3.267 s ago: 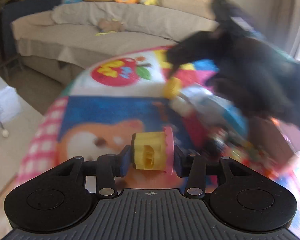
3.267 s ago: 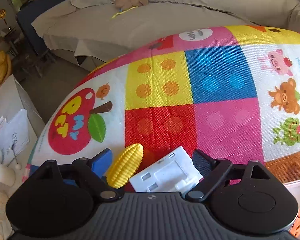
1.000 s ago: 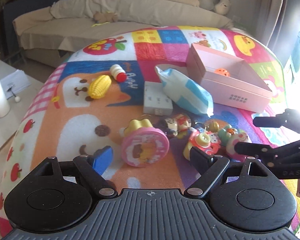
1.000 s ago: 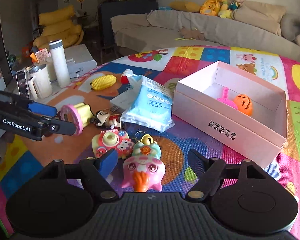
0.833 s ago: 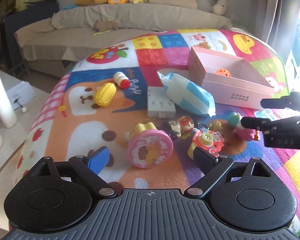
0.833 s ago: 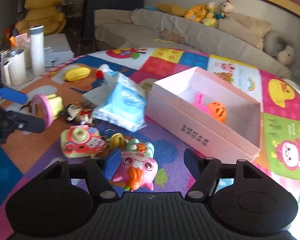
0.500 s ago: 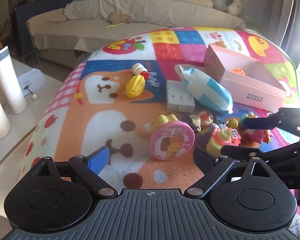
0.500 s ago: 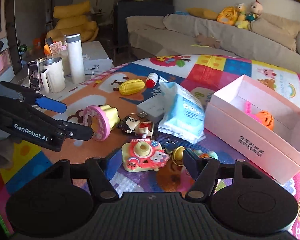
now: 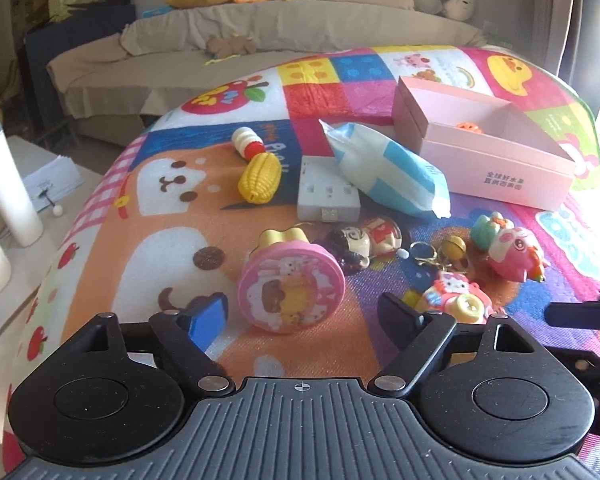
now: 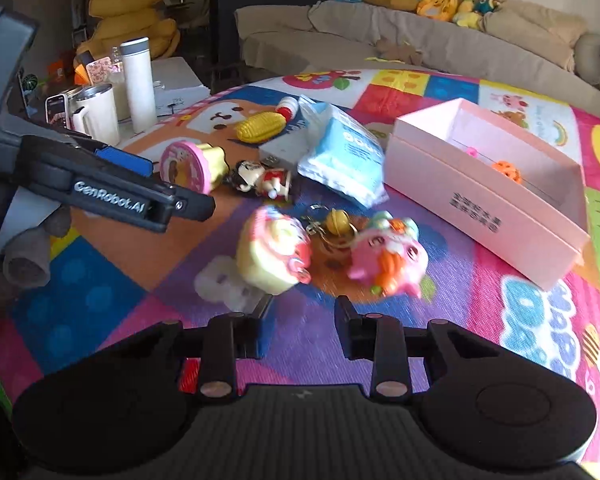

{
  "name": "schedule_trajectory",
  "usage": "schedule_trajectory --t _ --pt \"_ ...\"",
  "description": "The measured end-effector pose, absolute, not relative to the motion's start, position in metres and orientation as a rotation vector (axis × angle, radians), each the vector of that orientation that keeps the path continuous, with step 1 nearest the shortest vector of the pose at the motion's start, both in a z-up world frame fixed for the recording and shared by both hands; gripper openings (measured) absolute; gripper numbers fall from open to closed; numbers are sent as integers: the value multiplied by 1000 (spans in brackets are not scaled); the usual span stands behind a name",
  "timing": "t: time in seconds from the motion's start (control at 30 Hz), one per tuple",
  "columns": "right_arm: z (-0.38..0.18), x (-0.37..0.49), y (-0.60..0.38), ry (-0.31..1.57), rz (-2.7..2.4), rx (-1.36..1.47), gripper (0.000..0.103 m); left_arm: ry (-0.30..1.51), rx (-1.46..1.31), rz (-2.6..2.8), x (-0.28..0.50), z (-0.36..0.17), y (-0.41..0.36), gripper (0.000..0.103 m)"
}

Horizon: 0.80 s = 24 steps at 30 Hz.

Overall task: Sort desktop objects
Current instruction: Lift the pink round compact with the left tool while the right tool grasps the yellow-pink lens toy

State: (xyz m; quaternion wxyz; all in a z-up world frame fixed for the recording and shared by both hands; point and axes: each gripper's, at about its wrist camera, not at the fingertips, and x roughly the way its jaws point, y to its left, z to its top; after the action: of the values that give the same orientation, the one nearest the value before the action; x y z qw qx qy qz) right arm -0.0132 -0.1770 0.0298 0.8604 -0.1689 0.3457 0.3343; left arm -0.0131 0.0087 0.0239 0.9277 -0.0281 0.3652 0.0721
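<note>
A cluttered, brightly patterned play mat (image 9: 148,240) is seen, with an open pale pink cardboard box (image 9: 496,168) lying at its far right. The left gripper (image 9: 300,314) is closing with nothing pressed, a round pink disc toy (image 9: 290,286) standing between its jaws. The right gripper (image 10: 302,324) is closing empty, just short of a blurred pink-and-yellow toy camera (image 10: 274,254) and a pink pig toy (image 10: 388,254).

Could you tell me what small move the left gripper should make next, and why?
Probably ease the left gripper forward and keep closing it around the round pink toy. That toy lies just ahead between its closing jaws, whose fingers do not yet press on it. The pink box, already holding an orange toy, seems the likely destination.
</note>
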Motion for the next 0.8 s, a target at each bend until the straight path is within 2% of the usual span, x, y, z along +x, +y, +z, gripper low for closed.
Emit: schedule_trajectory --t 0.03,0.07,0.13,0.2,0.33,0.73,0.8 --pt "28 -16 -183 726 687 -348 39 749 -49 163 -9 21 8 75" --pt "27 -18 -188 726 672 -341 48 753 -40 182 -5 19 9 61" --pt "24 -18 -195 726 646 -315 58 757 -40 188 -4 21 13 61" --pt "23 -16 -199 734 639 -288 59 754 -14 164 -10 28 13 61" --pt "25 -15 -197 724 665 -257 73 777 13 93 -26 44 15 61" --pt "23 -2 -147 735 723 -210 73 819 -45 38 -58 37 23 61" --pt "20 2 -141 745 718 -205 73 822 -47 24 -60 35 25 67"
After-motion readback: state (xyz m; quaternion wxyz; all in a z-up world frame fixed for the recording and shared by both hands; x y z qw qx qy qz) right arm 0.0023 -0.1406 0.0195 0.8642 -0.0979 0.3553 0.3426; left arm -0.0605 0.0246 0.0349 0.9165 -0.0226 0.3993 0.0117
